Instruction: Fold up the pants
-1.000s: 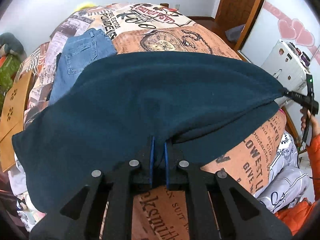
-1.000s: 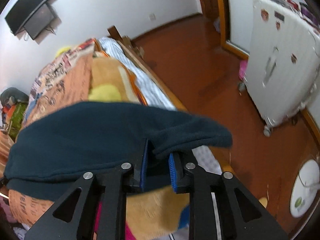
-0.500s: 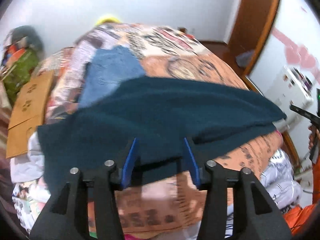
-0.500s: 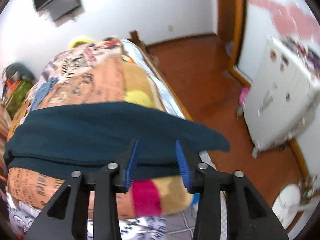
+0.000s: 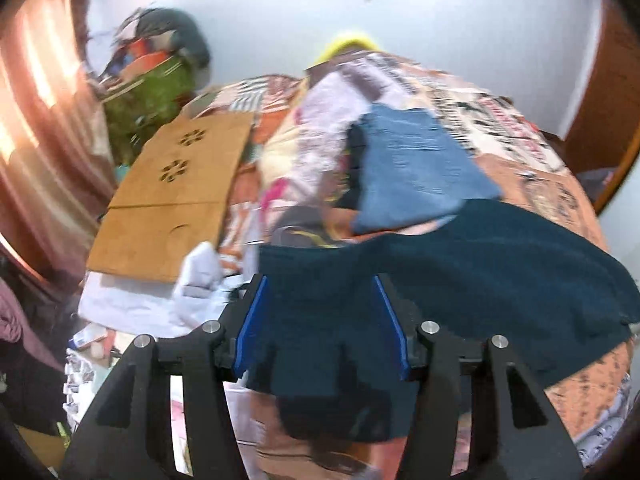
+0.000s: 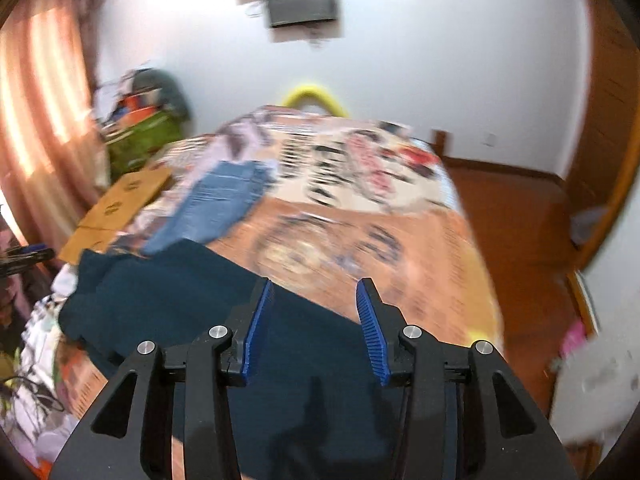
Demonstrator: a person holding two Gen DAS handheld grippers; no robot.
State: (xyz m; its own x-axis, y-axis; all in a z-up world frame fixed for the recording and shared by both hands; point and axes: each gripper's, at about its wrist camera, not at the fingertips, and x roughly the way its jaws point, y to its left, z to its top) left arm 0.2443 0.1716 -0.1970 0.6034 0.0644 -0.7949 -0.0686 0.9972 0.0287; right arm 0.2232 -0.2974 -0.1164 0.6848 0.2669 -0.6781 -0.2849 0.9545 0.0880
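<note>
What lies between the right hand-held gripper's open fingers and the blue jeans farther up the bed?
In the right wrist view, only the dark teal pants on the printed bedspread lie between the right hand-held gripper and the jeans.

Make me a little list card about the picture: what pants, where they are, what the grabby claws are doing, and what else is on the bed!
pants: dark teal pants, lying on the bed
bed cover: patchwork print blanket
left gripper: open, over the pants, holding nothing
right gripper: open, over the pants, holding nothing
also on bed: blue jeans, beyond the teal pants
beside bed: wooden board
</note>
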